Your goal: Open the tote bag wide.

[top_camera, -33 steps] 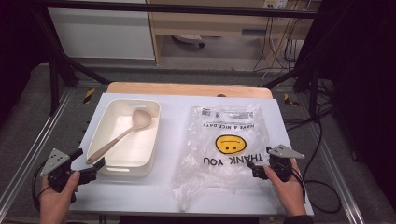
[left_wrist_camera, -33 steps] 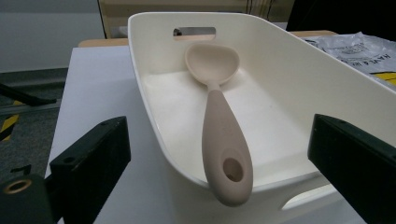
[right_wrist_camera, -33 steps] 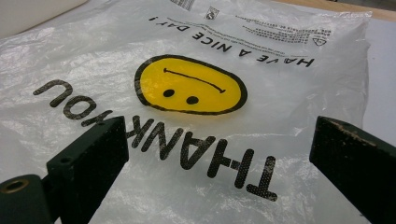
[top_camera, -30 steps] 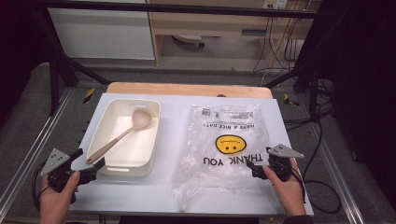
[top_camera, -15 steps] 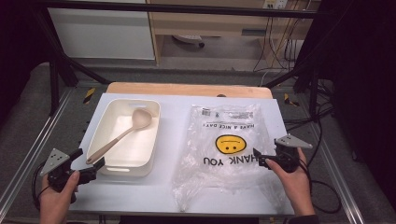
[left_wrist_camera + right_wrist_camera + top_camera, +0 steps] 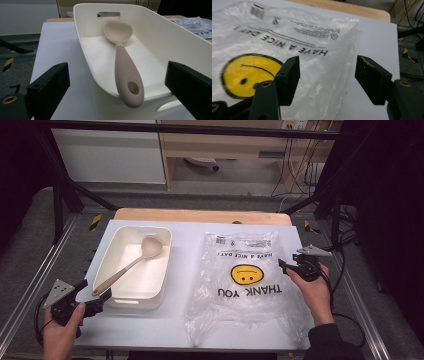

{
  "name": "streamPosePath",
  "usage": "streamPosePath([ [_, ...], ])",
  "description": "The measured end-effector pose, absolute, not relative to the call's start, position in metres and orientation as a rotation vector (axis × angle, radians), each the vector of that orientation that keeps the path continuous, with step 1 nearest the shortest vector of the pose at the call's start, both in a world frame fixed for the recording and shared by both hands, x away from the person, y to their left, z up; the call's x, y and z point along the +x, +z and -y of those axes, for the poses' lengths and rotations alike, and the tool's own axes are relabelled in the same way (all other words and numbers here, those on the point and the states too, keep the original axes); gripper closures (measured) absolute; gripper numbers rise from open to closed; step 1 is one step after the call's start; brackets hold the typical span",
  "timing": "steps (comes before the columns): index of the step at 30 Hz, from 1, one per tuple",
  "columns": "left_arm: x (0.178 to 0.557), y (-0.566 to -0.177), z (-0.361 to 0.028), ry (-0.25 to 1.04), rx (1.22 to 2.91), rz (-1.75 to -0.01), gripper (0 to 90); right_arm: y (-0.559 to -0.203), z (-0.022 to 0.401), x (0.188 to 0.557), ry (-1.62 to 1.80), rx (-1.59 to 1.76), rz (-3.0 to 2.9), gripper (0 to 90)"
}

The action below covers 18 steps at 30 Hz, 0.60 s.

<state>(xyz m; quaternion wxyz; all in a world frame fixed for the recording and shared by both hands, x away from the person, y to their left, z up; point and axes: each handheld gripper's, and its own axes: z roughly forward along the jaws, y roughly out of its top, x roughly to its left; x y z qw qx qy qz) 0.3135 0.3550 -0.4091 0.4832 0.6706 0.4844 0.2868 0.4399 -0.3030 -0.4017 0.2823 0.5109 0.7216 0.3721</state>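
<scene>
From the high view, we see a white table (image 6: 180,320) with a tray (image 6: 112,255) at centre left, a spoon (image 6: 131,264) lying slantwise in it, bowl toward the top of the frame and handle end resting on the tray's near rim. A clear bag (image 6: 245,285) with a yellow smiley and "THANK YOU" lies flat at centre right. Our left gripper (image 6: 95,302) sits at lower left, just beside the spoon's handle end; our right gripper (image 6: 285,266) is at the right edge of the bag, about mid-height in the frame. In the left gripper view, the black jaws stand wide apart at the lower corners, with the spoon (image 6: 125,67) centred between them farther ahead, its holed handle tip overhanging the tray (image 6: 160,37) rim; nothing is pinched, so this claw is released. In the right gripper view, the jaws have just been closing and now stand partly apart over the bag (image 6: 287,45), straddling its right edge where it meets the table (image 6: 374,37); the pads do not press the plastic yet, so this claw holds nothing. We judge the work barely begun: the spoon is still in the tray, the bag still flat and unopened. Left to do, as we read it: grip the bag's edge, grip the spoon handle, and bring the two together.
</scene>
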Motion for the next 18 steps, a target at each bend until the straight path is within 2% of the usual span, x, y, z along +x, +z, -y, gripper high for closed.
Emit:
streamPosePath([
  [5, 0.314, -0.409, -0.355, 0.702, 1.631, -1.188, 5.7, -0.419, 0.304, 0.465, 0.966, 1.397, -1.958, 41.5],
  [6, 0.314, -0.409, -0.356, 0.704, 1.636, -1.19, 5.7, -0.423, 0.304, 0.469, 0.963, 1.413, -1.96, 44.1],
  [7, 0.314, -0.409, -0.356, 0.704, 1.636, -1.19, 5.7, -0.427, 0.305, 0.472, 0.958, 1.422, -1.964, 53.9],
  [9, 0.314, -0.41, -0.355, 0.699, 1.647, -1.192, 5.7, -0.434, 0.304, 0.474, 0.947, 1.436, -1.999, 61.5],
  [10, 0.315, -0.41, -0.355, 0.696, 1.643, -1.192, 5.7, -0.436, 0.302, 0.473, 0.944, 1.429, -2.008, 68.9],
  [13, 0.315, -0.41, -0.354, 0.695, 1.644, -1.19, 5.7, -0.437, 0.298, 0.469, 0.952, 1.407, -2.021, 83.0],
  [15, 0.315, -0.41, -0.354, 0.695, 1.645, -1.189, 5.7, -0.438, 0.295, 0.466, 0.976, 1.405, -2.025, 88.9],
  [18, 0.313, -0.409, -0.354, 0.704, 1.645, -1.184, 5.7, -0.437, 0.291, 0.462, 0.985, 1.399, -2.044, 90.0],
])
